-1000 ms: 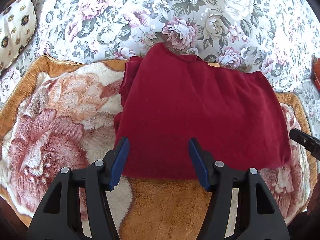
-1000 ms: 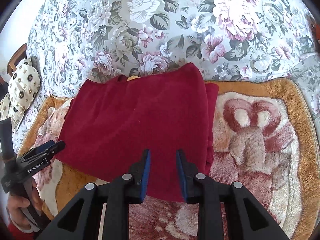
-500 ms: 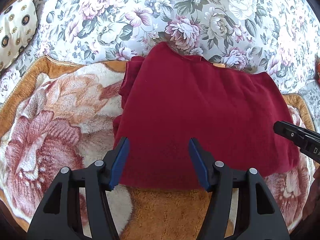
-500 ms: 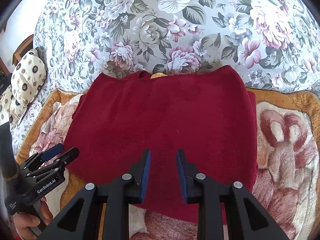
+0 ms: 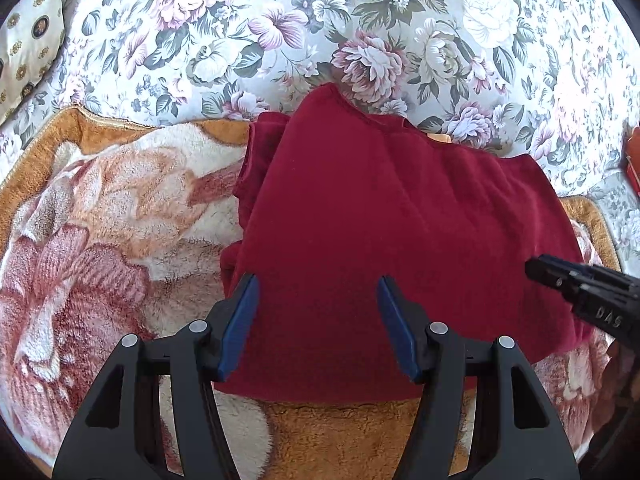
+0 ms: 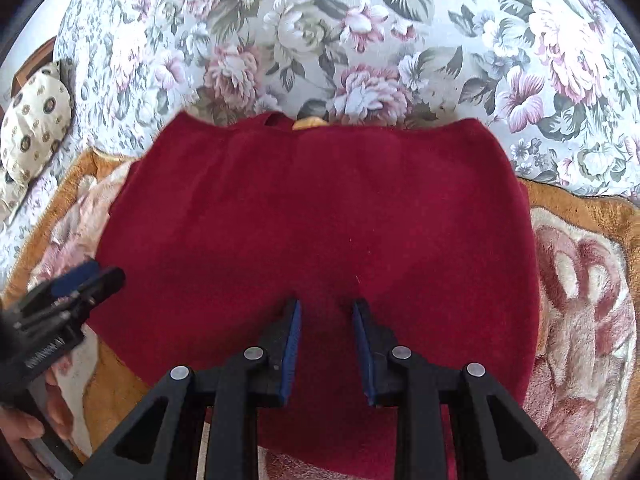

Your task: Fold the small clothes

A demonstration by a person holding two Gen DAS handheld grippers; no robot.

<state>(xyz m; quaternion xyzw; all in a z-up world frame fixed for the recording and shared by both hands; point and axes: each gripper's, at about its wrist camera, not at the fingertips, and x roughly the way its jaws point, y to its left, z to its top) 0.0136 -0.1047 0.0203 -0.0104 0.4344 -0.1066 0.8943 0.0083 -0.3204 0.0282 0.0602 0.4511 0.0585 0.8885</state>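
From the left wrist camera, the red garment [image 5: 400, 240] lies flat on the fuzzy rose-print blanket [image 5: 100, 240], which sits on a bed with a floral cover [image 5: 280, 20]. The left gripper [image 5: 318, 320] hangs right over the near hem, jaws spread wide and gripping nothing, cloth showing between them but not pinched. The garment runs longer side to side than front to back here, so I'd guess the next fold lifts that near edge up and away. The right gripper [image 5: 584, 292] pokes in from the right, over the garment's right edge; it has white lettering that looks like "DAS", partly cut off. From the right wrist camera, the same garment [image 6: 320, 220] fills the middle, and the right gripper [image 6: 326, 344] sits over the near part of it, jaws only narrowly apart, nothing clamped as far as I can see. The left gripper [image 6: 80, 284] is off at the left hem, its label too blurry to read. Both look about equally close to the near edge.
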